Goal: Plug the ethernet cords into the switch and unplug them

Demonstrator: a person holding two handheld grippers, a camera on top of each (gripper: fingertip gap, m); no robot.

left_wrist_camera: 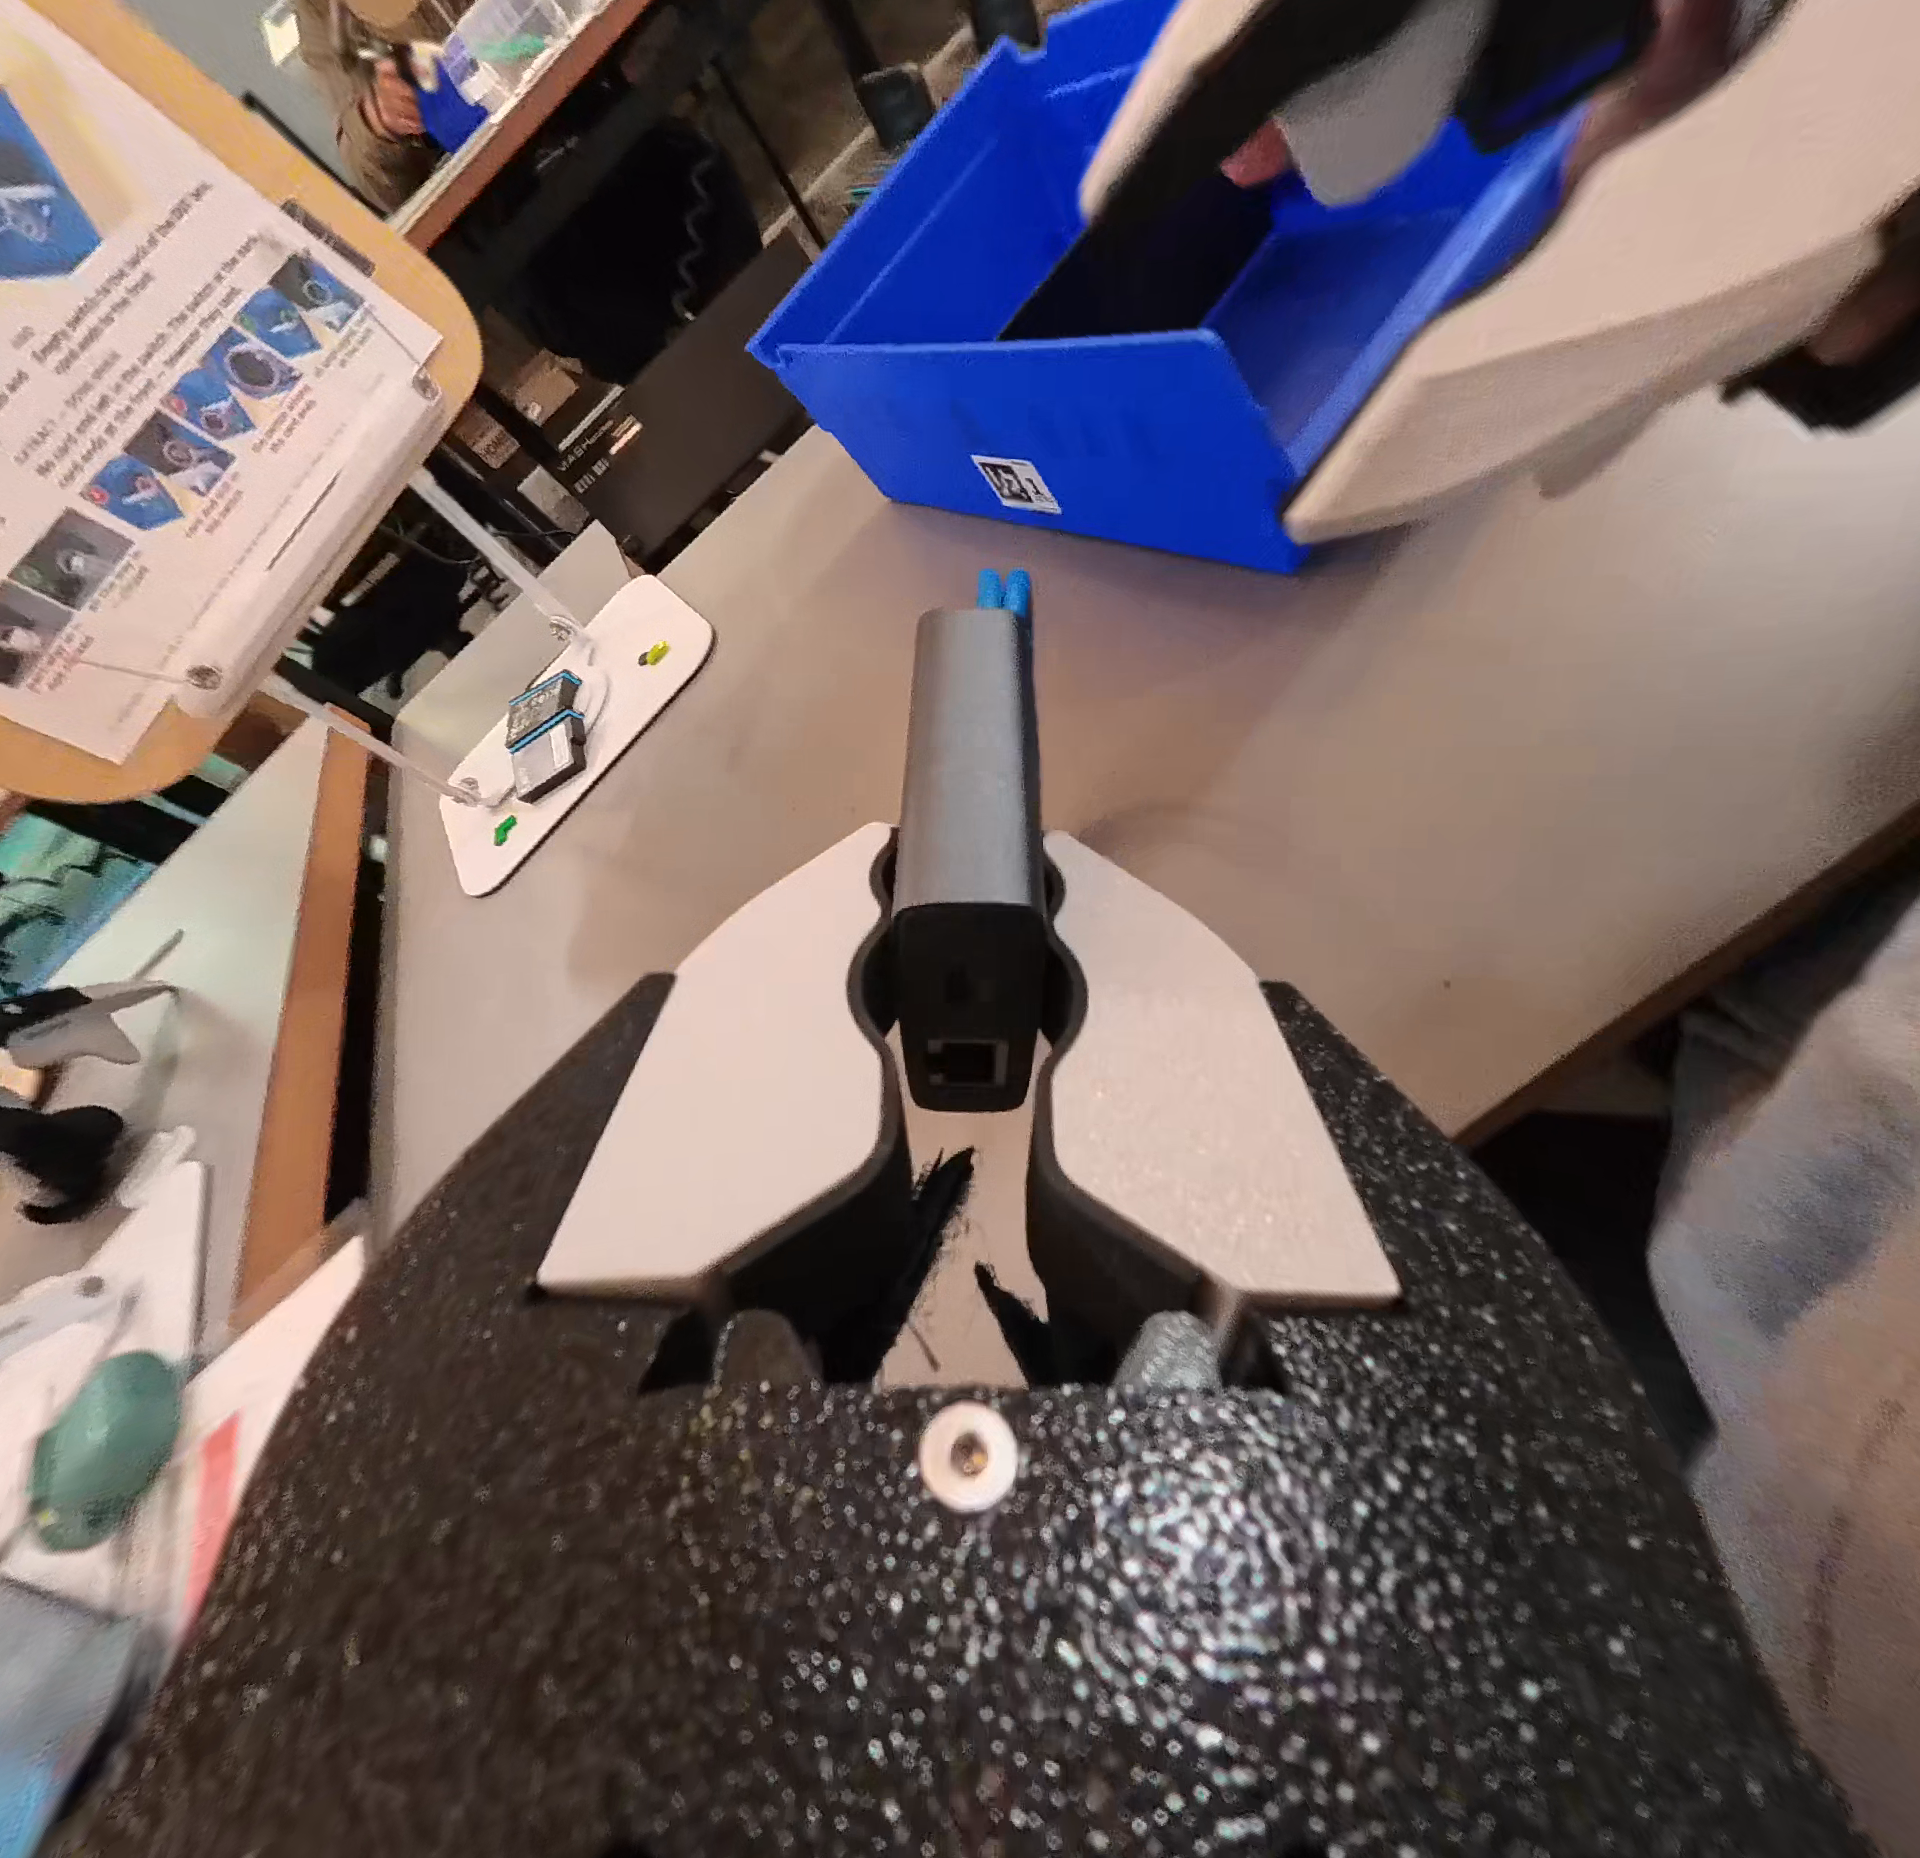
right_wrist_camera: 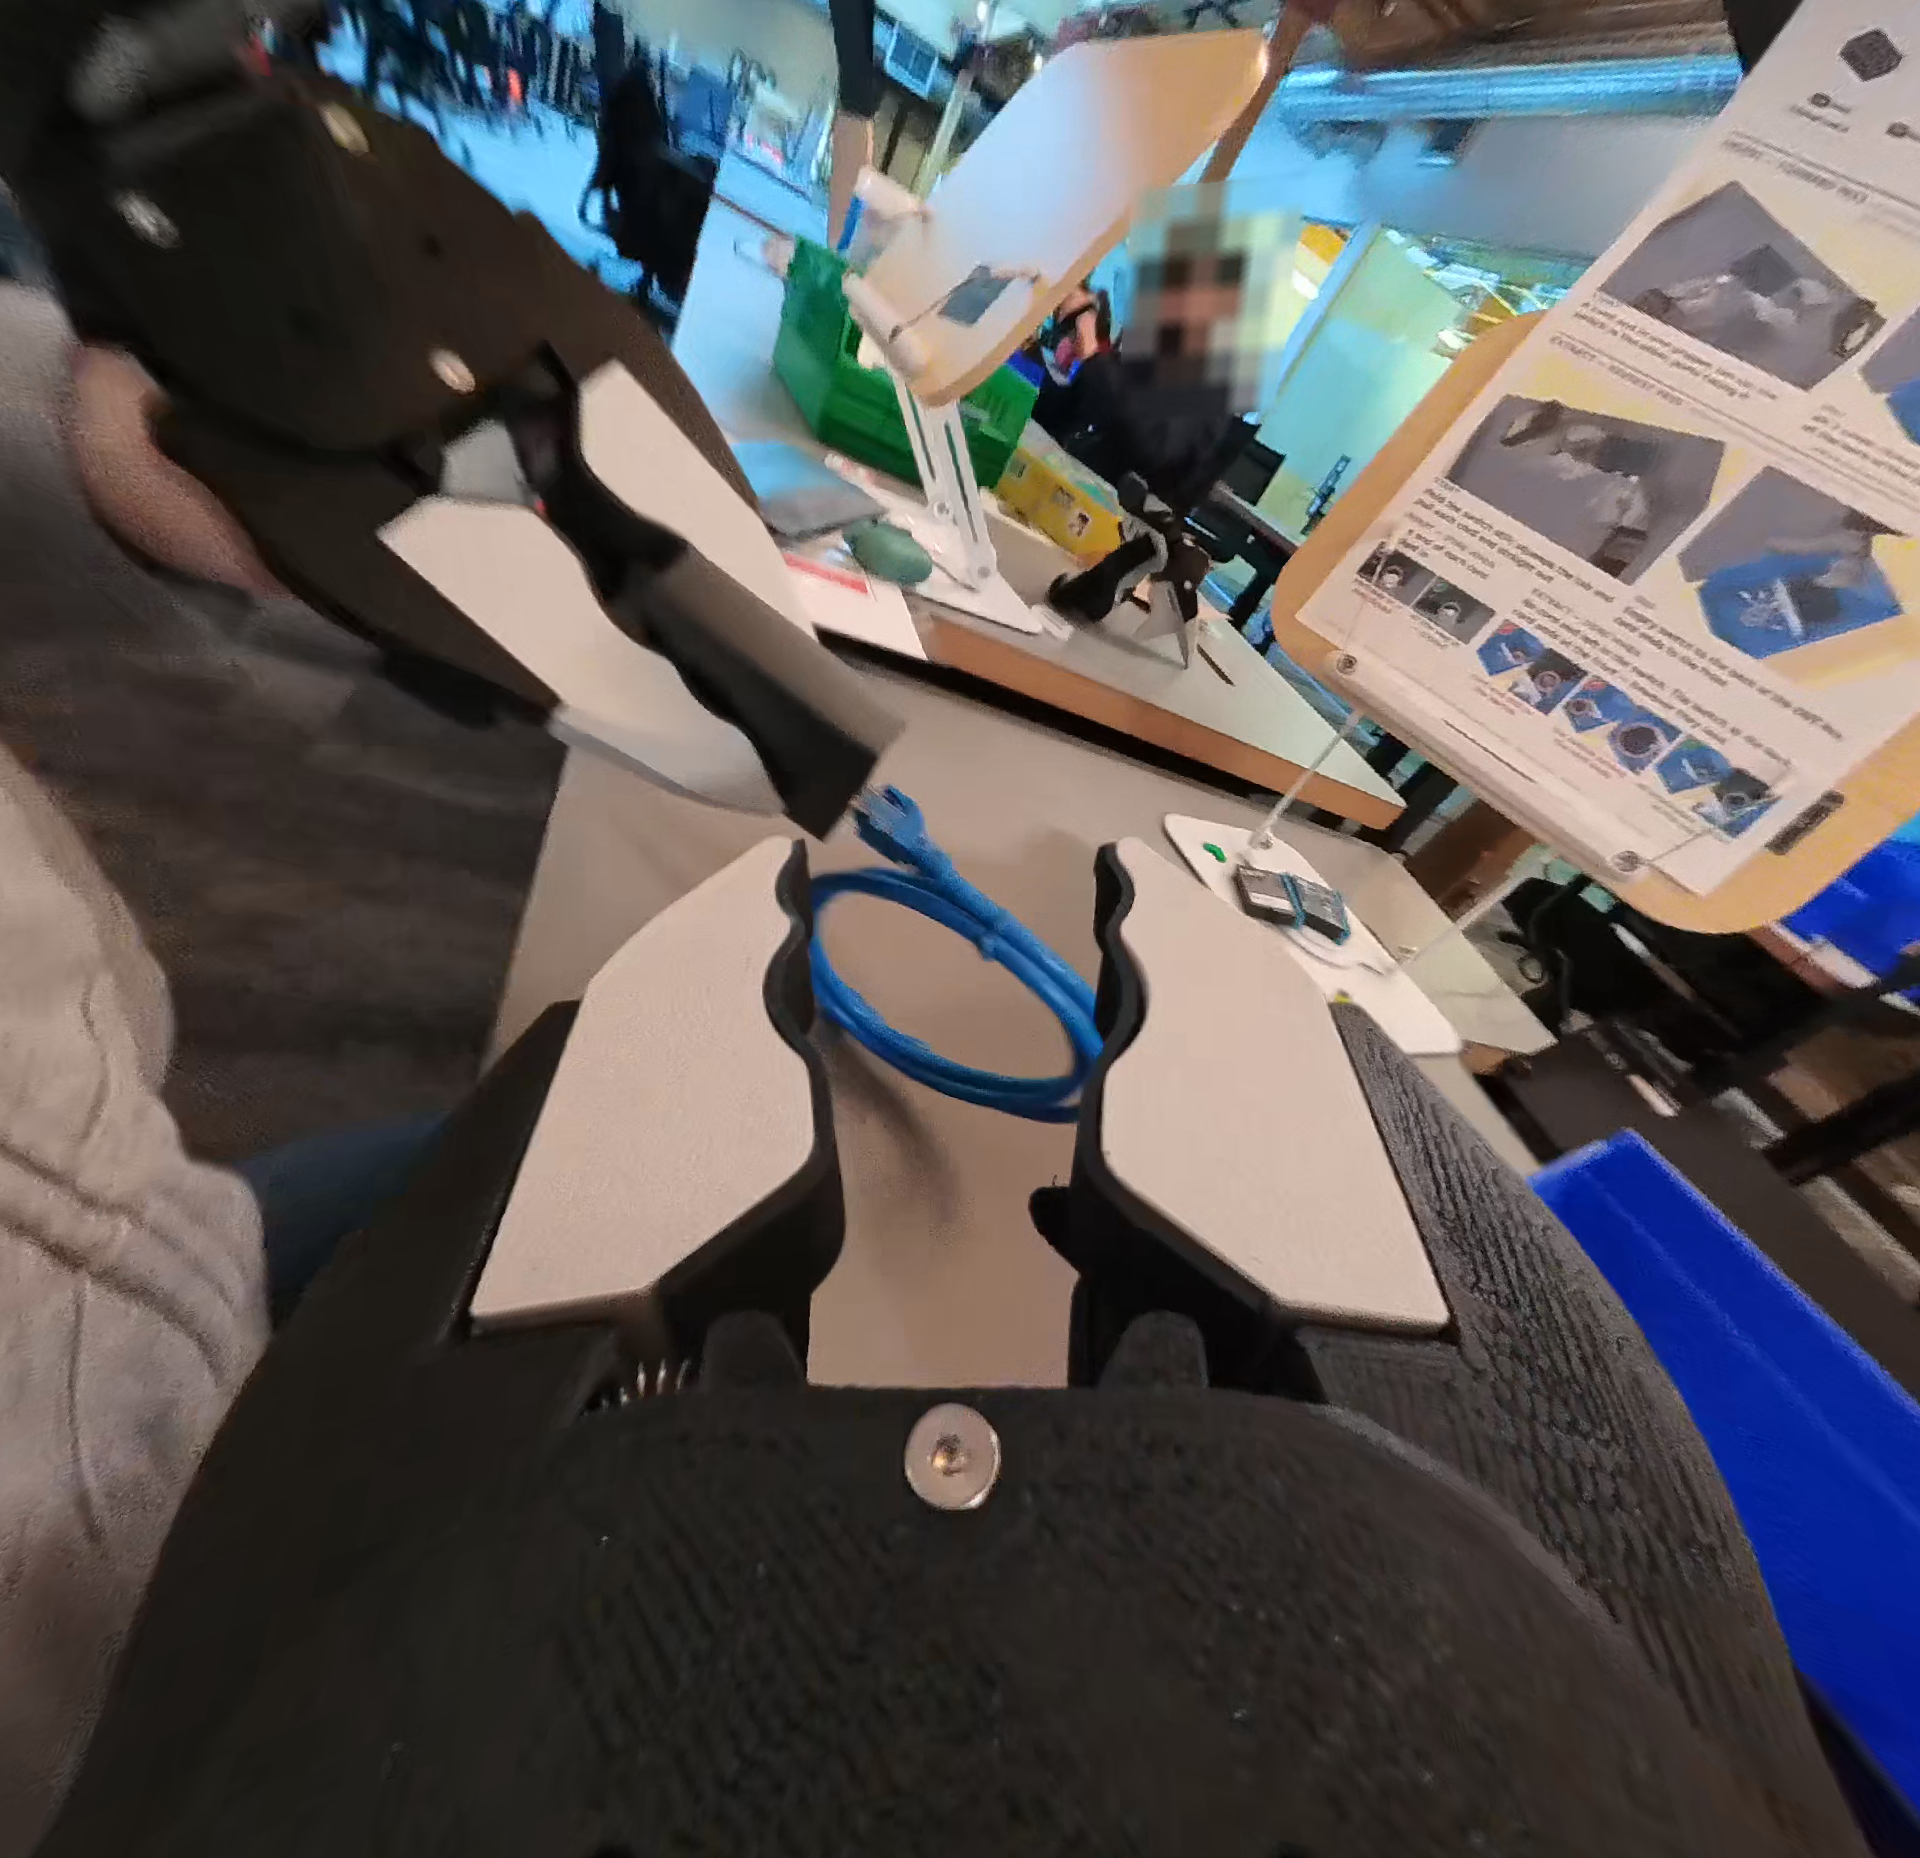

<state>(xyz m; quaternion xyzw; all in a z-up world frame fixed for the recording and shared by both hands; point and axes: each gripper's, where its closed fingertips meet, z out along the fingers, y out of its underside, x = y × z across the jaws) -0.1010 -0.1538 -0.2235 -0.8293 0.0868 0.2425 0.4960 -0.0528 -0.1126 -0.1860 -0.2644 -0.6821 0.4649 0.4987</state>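
My left gripper [left_wrist_camera: 966,863] is shut on a slim grey switch [left_wrist_camera: 971,748] with a black near end that shows a port. It holds the switch above the grey table [left_wrist_camera: 1351,769]. Two blue plug ends [left_wrist_camera: 1003,593] show past the switch's far end. In the right wrist view the switch [right_wrist_camera: 769,696] is at the upper left, with a blue plug [right_wrist_camera: 883,811] at its tip. I cannot tell if the plug is seated. The blue ethernet cord [right_wrist_camera: 935,1070] lies coiled on the table. My right gripper [right_wrist_camera: 951,863] is open above the coil, with its pads apart from it.
A blue bin [left_wrist_camera: 1039,374] stands at the back of the table and also shows in the right wrist view [right_wrist_camera: 1714,1341]. A stand's white base [left_wrist_camera: 623,665] bears two small black blocks [left_wrist_camera: 545,733]. Its instruction sheet [left_wrist_camera: 156,406] hangs above the left. A person's sleeve [right_wrist_camera: 104,1185] is close on the left. The gap from one gripper's tips to the other's is roughly 8 cm.
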